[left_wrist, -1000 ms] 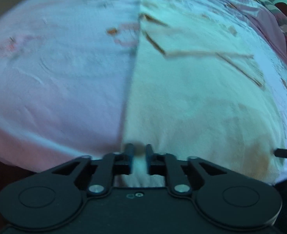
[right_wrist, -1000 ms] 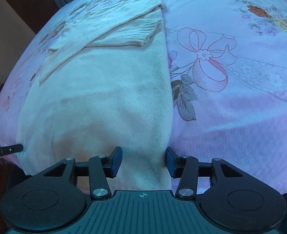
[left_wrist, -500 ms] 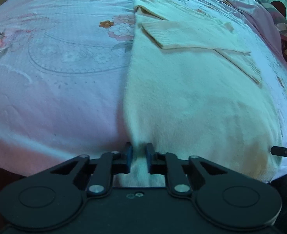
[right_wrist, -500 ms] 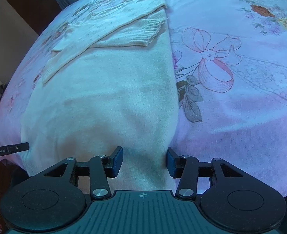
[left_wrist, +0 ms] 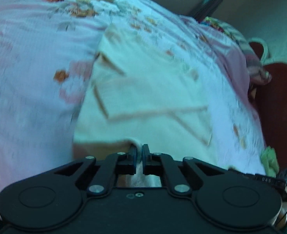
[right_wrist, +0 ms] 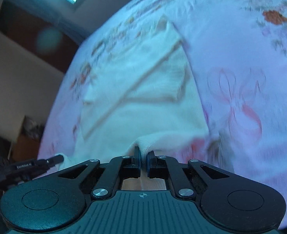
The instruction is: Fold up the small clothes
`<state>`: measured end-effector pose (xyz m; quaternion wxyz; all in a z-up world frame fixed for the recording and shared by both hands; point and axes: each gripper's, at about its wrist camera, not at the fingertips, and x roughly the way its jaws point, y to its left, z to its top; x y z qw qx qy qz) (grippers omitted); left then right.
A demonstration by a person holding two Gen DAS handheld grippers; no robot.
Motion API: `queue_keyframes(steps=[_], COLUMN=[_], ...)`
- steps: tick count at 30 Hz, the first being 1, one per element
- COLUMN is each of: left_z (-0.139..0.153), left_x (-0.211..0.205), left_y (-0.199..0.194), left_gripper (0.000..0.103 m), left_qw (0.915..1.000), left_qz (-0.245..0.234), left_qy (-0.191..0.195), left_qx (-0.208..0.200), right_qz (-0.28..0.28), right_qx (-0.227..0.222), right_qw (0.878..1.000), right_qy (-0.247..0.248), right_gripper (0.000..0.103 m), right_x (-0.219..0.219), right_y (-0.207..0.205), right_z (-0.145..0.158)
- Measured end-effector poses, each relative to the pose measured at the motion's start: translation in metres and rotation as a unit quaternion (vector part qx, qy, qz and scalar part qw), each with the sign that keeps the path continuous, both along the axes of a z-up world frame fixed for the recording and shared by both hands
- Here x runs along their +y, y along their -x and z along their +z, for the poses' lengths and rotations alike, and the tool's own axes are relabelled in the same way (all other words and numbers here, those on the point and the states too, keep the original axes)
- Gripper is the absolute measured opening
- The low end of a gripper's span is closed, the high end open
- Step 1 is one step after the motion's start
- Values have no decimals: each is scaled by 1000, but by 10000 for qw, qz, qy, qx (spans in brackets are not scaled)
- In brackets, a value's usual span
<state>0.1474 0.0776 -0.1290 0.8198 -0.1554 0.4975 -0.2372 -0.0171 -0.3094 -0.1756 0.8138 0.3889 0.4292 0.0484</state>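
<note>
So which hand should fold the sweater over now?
Neither is clearly better; probably both together. The left gripper and right gripper are each shut on the sweater's near hem, one at each corner, already lifting it.

Matt cream knit sweater (left_wrist: 153, 89), printed cotton bedsheet (left_wrist: 32, 81), matt black plastic claws

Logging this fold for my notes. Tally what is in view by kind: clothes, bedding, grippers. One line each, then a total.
Cream sweater: 1, near hem pinched by both grippers
Floral pink bedsheet: 1
Grippers: 2, left gripper and right gripper, both shut on the hem
Total: 4
</note>
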Motion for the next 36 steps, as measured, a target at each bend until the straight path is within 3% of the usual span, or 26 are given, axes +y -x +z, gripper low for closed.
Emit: queue_keyframes(steps=[4, 7, 10, 11, 14, 15, 16, 19, 21, 25, 29, 32, 36], left_z=[-2, -18, -19, -18, -15, -15, -16, -23, -23, -19, -23, -28, -39], left_x=[-14, -22, -21, -19, -20, -20, -20, -16, -13, 3, -6, -28, -53], left_y=[-68, -106, -122, -124, -131, -132, -133, -127, -114, -92, -84, -76, -78], left_gripper=[5, 7, 7, 12, 15, 15, 15, 15, 15, 15, 15, 15, 15], left_qw=[9987, 9953, 9944, 9947, 9925, 9926, 9934, 9949, 9952, 9894, 9819, 9681, 9519], left_qz=[494, 812, 840, 816, 723, 630, 540, 432, 341, 555, 35, -401, -887], left_qy=[-105, -499, -632, -618, -976, -1034, -1009, -816, -822, -1334, -1881, -2374, -2770], left_qx=[-12, 174, 122, 68, -119, -134, -67, 399, 410, 101, -221, -689, -967], right_qz=[-474, -867, -968, -1000, -1012, -1057, -1111, -1061, -859, -560, 84, 545, 1138], right_qx=[24, 295, 297, 259, 237, 230, 197, 286, 184, 225, 287, 62, -70], right_qw=[9986, 9950, 9948, 9946, 9945, 9940, 9936, 9939, 9958, 9929, 9781, 9484, 9196], right_qy=[-245, -402, -101, -35, 152, 154, 94, -76, 240, 1029, 2058, 3122, 3760], right_gripper=[5, 5, 5, 8, 26, 39, 45, 46, 46, 45, 45, 46, 46], right_x=[-29, -51, -61, -63, -71, -74, -79, -84, -77, -60, -32, -3, 21], right_y=[-54, -95, -120, -125, -138, -140, -141, -143, -136, -111, -93, -87, -93], right_z=[1, -20, -25, -25, -27, -27, -27, -26, -16, -7, -13, -15, -26])
